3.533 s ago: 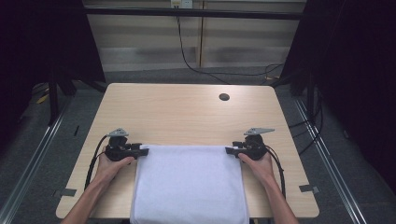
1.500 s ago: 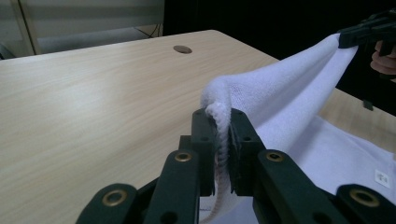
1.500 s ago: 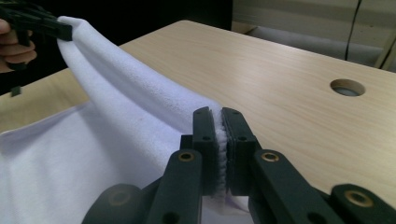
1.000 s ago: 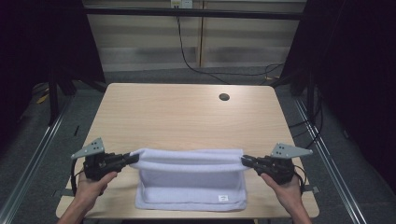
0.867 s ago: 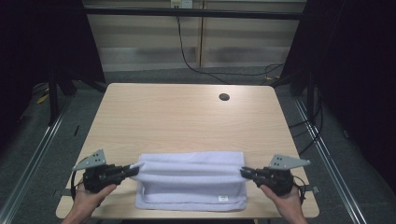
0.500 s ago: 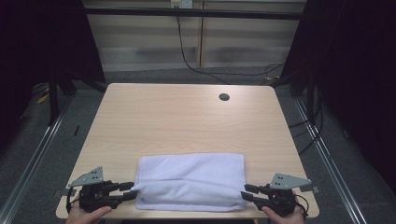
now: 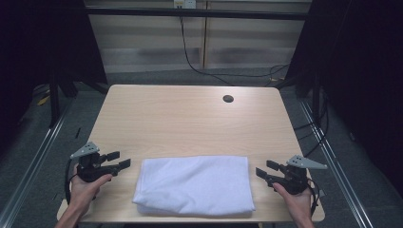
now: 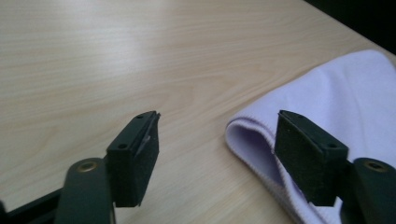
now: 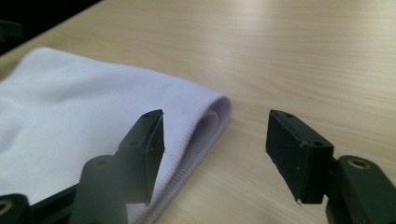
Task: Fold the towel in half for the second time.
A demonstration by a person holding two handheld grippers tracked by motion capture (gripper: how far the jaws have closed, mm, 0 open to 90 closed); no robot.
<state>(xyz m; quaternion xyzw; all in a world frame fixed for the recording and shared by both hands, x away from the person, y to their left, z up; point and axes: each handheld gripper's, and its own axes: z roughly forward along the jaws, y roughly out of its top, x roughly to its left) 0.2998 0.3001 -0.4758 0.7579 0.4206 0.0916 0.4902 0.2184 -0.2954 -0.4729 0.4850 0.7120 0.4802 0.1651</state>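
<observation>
Forearms are cut off by the bottom edge of the high view, so that little beyond the two hands is seen. The left gripper (image 7: 118, 160) is held at the lower left of that frame and the right gripper (image 7: 266, 170) at the lower right, each just clear of a short end of the folded white towel (image 7: 195, 184). The jaws of both have just been opening and now stand wide apart, with nothing clamped between them.

In the left gripper view the left gripper (image 8: 217, 154) is seen with bare table between its pads, while the towel (image 8: 345, 107) is partly covered by the right-hand jaw and cut off by the right and bottom edges of the frame. A rounded fold is shown at its near corner; what lies inside the fold is in shadow.

In the right gripper view the right gripper (image 9: 215, 154) is seen likewise, with the looped end of the towel (image 9: 70, 121) passing behind the left-hand jaw and running out of the frame at the left.

The towel lies flat near the front edge of the wooden table (image 7: 190, 118). No label or writing can be read on it.

Farther off, a dark round hole (image 7: 228, 99) is seen in the tabletop at the upper right, and a black cable (image 7: 190, 52) hangs behind the table.
</observation>
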